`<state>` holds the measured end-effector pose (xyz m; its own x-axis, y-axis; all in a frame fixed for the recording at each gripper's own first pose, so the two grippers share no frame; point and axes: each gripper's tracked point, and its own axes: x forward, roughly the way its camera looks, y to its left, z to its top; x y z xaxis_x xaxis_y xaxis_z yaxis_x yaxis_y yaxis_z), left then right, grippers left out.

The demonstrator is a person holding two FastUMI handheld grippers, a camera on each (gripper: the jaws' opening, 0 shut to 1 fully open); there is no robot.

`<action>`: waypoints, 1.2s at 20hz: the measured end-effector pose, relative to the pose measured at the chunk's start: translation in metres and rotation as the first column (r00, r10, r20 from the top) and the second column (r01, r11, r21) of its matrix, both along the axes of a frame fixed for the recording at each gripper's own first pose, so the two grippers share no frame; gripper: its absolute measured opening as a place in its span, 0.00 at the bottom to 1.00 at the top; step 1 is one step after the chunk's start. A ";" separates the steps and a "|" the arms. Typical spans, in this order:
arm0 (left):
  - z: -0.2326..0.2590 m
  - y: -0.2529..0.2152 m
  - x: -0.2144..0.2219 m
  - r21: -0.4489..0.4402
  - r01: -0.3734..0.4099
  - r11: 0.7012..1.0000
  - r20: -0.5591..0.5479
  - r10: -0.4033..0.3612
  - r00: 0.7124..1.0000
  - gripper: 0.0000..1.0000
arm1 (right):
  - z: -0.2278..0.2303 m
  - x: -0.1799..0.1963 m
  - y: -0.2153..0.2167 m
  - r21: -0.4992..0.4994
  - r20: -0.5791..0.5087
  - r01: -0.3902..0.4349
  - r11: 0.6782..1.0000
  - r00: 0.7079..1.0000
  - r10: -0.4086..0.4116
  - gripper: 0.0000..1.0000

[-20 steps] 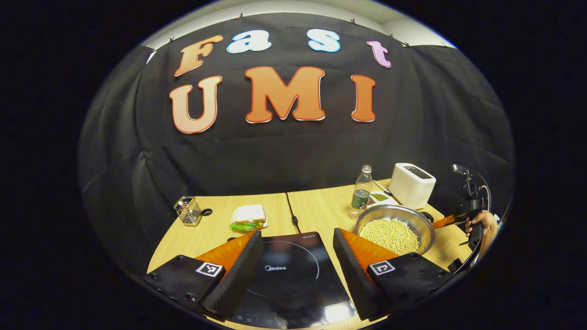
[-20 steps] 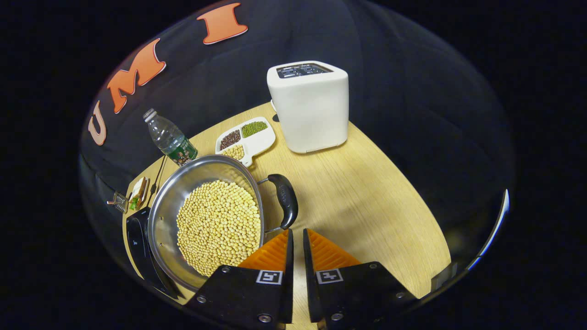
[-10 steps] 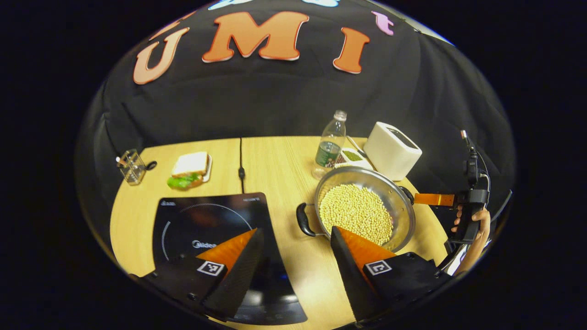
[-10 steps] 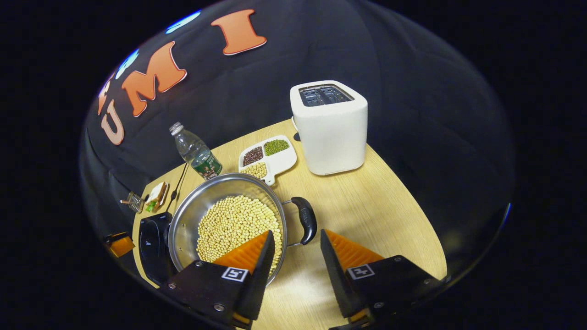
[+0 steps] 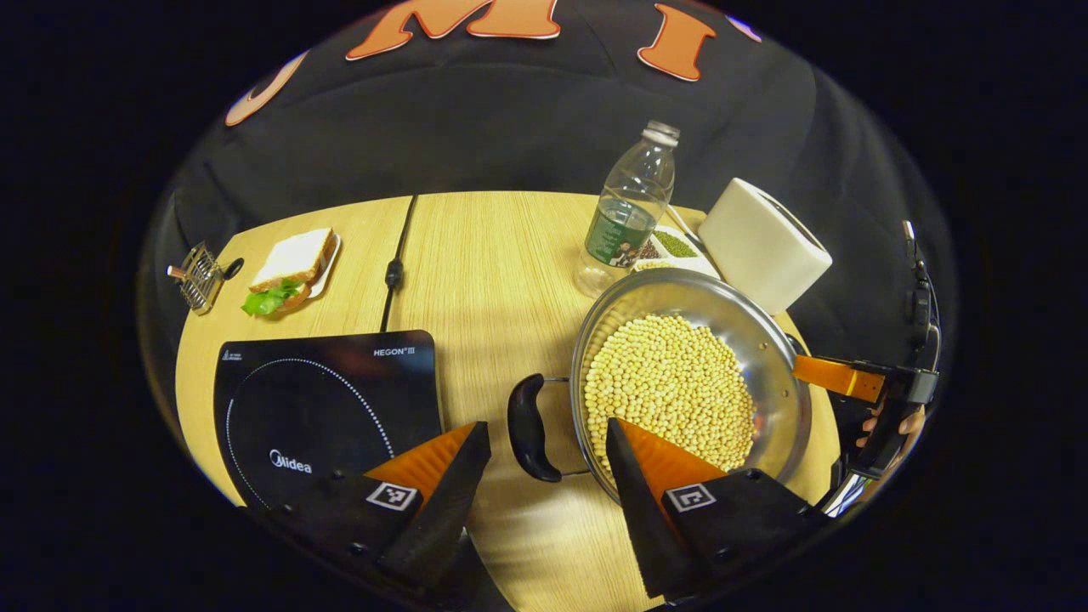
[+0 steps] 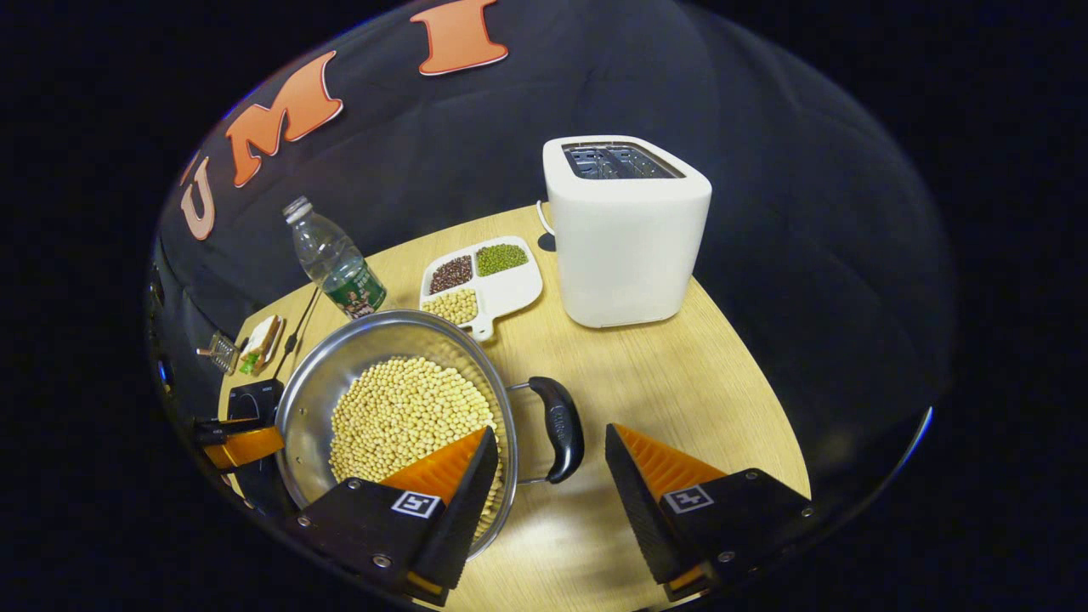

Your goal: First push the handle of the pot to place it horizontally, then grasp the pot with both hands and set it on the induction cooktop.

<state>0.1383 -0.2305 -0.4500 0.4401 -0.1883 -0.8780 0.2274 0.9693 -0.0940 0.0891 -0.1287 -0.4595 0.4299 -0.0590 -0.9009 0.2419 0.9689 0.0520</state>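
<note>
Left gripper: two wedge-shaped ribbed fingers on dark blocks; each block carries a square black-and-white marker and small screws; right gripper is built alike, with identical markers.

Light wooden tabletop in two joined panels, carrying a black induction cooktop, steel pot of yellow beans, clear plastic bottle, white toaster, white divided bean dish, sandwich, small wire basket.

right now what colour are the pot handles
Black, clearest on the pot handle in the right gripper view.
</note>
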 end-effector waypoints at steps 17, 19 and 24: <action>-0.040 -0.005 0.031 0.062 -0.040 0.997 0.141 0.031 0.990 0.73 | -0.029 0.002 0.012 -0.053 -0.063 -0.083 0.995 0.995 0.080 0.63; -0.037 -0.007 0.034 0.069 -0.034 0.997 0.181 0.021 0.983 0.72 | -0.025 0.002 0.012 -0.058 -0.052 -0.079 0.995 0.996 0.076 0.60; -0.032 -0.006 0.032 0.067 -0.031 0.997 0.239 0.014 0.971 0.67 | -0.004 0.005 0.011 -0.126 0.018 -0.082 0.989 0.996 0.085 0.53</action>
<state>0.1705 -0.2362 -0.4817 0.6411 -0.1184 -0.7582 0.2133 0.9766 0.0279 0.0938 -0.1180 -0.4635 0.4589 -0.1336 -0.8784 0.1596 0.9850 -0.0664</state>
